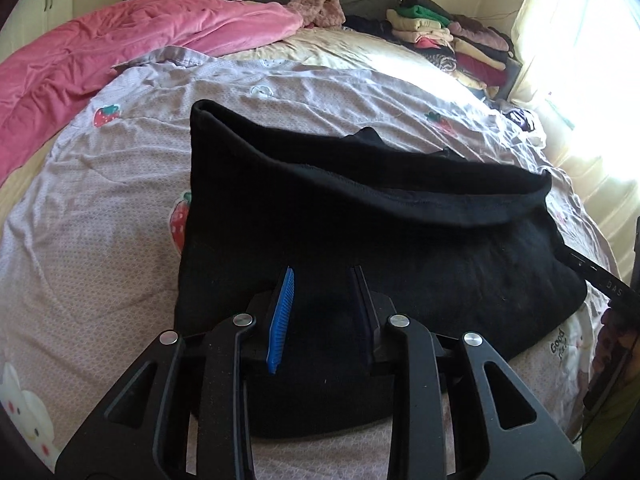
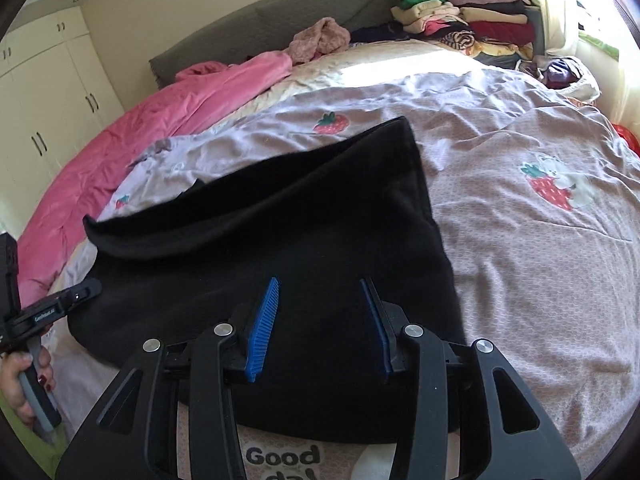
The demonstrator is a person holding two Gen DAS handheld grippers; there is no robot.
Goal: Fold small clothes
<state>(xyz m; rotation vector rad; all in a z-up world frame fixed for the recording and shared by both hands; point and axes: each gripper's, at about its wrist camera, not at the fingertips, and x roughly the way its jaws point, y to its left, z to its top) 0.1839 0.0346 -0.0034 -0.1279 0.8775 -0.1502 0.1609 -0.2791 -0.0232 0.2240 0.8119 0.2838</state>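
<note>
Black garment folded on the bed

Bedspread (image 1: 100,208), lilac with strawberries, reads "Good da…" at its near edge. Black garment (image 1: 360,240) lies across it, long axis left to right, its folded-over edge on the far side. Left gripper (image 1: 322,280) and right gripper (image 2: 320,292) stand spread above it, probably not touching the cloth.

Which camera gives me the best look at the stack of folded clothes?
The right wrist view: the stack of folded clothes sits well lit by the headboard, layers distinct. The left wrist view shows the same stack, partly washed out by window glare.
</note>
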